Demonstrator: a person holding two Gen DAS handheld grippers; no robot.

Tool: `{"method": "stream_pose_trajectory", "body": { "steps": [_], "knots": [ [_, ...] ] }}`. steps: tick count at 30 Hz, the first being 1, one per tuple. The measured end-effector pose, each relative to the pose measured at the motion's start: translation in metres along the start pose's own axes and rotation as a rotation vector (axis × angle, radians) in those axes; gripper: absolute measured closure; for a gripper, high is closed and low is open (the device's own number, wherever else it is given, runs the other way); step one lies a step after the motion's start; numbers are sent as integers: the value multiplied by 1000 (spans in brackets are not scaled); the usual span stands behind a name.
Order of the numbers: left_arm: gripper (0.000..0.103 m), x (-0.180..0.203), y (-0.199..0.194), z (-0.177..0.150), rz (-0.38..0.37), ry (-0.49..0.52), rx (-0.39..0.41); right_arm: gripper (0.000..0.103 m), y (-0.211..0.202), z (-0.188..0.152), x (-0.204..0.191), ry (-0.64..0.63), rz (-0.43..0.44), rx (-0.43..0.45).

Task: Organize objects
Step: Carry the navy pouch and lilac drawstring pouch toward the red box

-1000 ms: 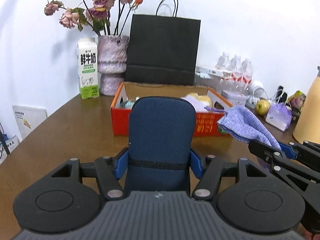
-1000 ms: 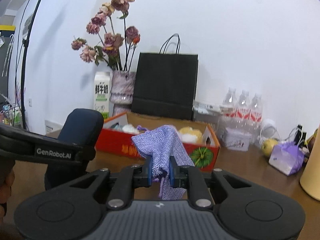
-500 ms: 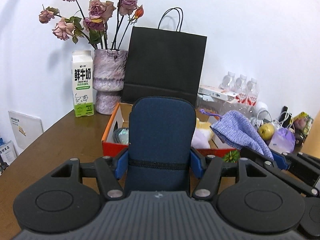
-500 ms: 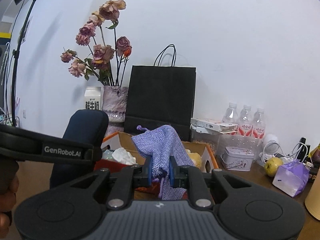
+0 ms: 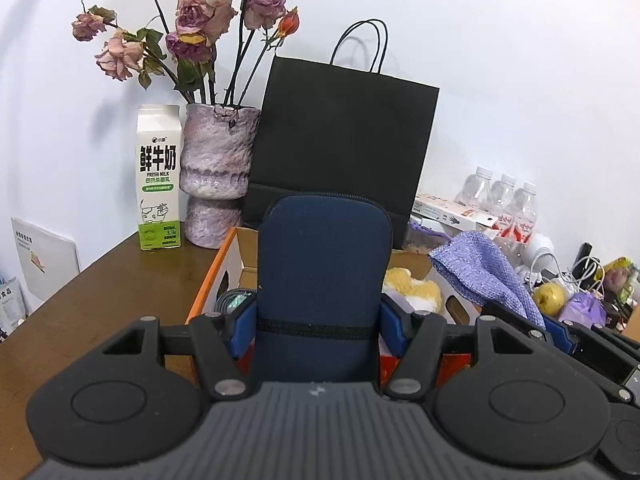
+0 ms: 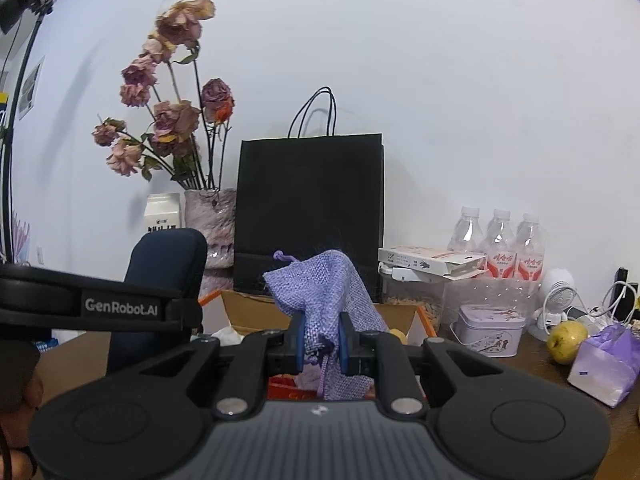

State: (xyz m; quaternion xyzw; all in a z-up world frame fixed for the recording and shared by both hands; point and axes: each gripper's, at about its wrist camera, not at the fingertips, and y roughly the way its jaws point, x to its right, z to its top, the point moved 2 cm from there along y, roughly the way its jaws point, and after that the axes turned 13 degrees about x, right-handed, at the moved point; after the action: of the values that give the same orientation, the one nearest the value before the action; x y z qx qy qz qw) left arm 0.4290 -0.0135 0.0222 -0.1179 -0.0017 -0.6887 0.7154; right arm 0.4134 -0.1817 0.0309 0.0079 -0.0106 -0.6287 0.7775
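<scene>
My left gripper (image 5: 318, 326) is shut on a dark blue zip pouch (image 5: 322, 264), which stands upright between the blue pads, over the near edge of an open orange cardboard box (image 5: 218, 270). In the right wrist view my right gripper (image 6: 320, 340) is shut on a lilac woven drawstring bag (image 6: 324, 292), also held above the box (image 6: 420, 318). The lilac bag (image 5: 480, 276) shows at the right of the left wrist view, the blue pouch (image 6: 164, 264) at the left of the right wrist view. A yellow and white plush (image 5: 412, 286) and a roll of tape (image 5: 234, 300) lie inside the box.
Behind the box stand a black paper bag (image 5: 340, 148), a purple vase of dried roses (image 5: 218, 180) and a milk carton (image 5: 158, 178). To the right are water bottles (image 6: 498, 240), a small tin (image 6: 490, 330), an apple (image 6: 566, 340), a purple packet (image 6: 604, 364) and cables on the brown table (image 5: 100, 292).
Both grippers have moved forward and a little up toward the box, still holding the pouch and the bag. The box now lies right under them and the black bag looks closer.
</scene>
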Motion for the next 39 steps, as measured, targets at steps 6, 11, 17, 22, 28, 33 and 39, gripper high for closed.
{"method": "stream_pose_trajectory", "body": {
  "steps": [6,11,17,22,28,33,39],
  "knots": [
    [41,2,24,5,5,-2,6,88,27,-2,9,23,5,-4],
    [41,5,43,8,3,6,8,88,48,-5,11,18,11,-7],
    [41,4,66,9,9,12,5,88,72,-9,12,1,15,-12],
    [41,1,83,11,17,23,7,88,92,-14,13,-2,24,-29],
    [41,1,103,10,9,43,-7,88,111,-21,19,6,28,-54],
    [41,-1,116,9,10,53,-12,88,123,-24,22,7,32,-66],
    [41,-4,130,5,18,64,-31,88,139,-30,23,-2,36,-89]
  ]
}}
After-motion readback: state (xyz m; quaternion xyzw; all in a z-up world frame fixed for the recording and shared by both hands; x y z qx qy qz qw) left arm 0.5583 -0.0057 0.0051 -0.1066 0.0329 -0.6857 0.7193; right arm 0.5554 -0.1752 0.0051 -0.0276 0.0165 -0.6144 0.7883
